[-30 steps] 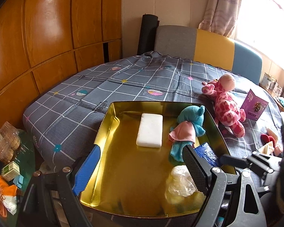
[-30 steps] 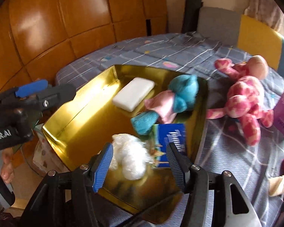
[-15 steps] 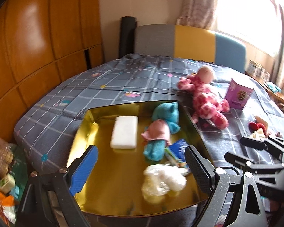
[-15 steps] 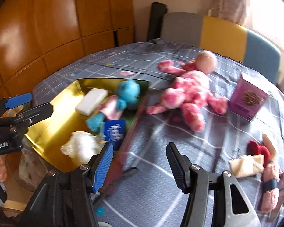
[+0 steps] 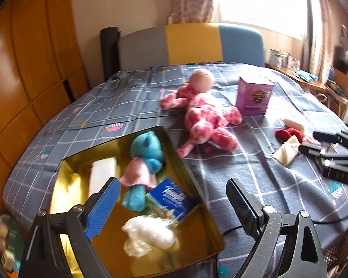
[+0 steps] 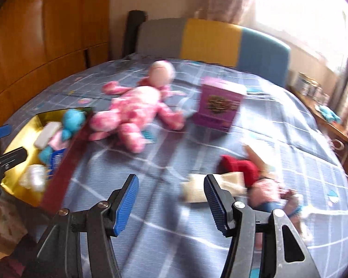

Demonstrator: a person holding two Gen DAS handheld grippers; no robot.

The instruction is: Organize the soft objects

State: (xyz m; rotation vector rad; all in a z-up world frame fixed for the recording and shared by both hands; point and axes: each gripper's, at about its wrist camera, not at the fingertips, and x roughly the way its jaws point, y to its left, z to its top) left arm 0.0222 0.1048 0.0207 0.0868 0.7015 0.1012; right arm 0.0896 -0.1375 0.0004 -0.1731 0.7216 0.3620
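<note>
Both grippers hang empty over the checked bed cover, jaws apart.

The left gripper (image 5: 171,199) stands wide, nothing between its pads, angled down over the near right corner of the gold tray (image 5: 197,210). The right gripper (image 6: 170,199) is parted about halfway, empty, tilted down above the cover (image 6: 150,157), well right of the tray. In the tray lie a teal plush bear (image 5: 146,155), a white sponge (image 5: 102,173), a blue tissue pack (image 5: 171,199) and a white plastic bag (image 5: 148,234). Just right of the tray sprawls a pink spotted plush toy (image 5: 204,118); beyond it stands a purple box (image 5: 254,96). A red plush piece (image 6: 240,165) and a beige roll (image 6: 194,188) lie far right of the tray, the roll just beyond the right gripper's fingertip.
</note>
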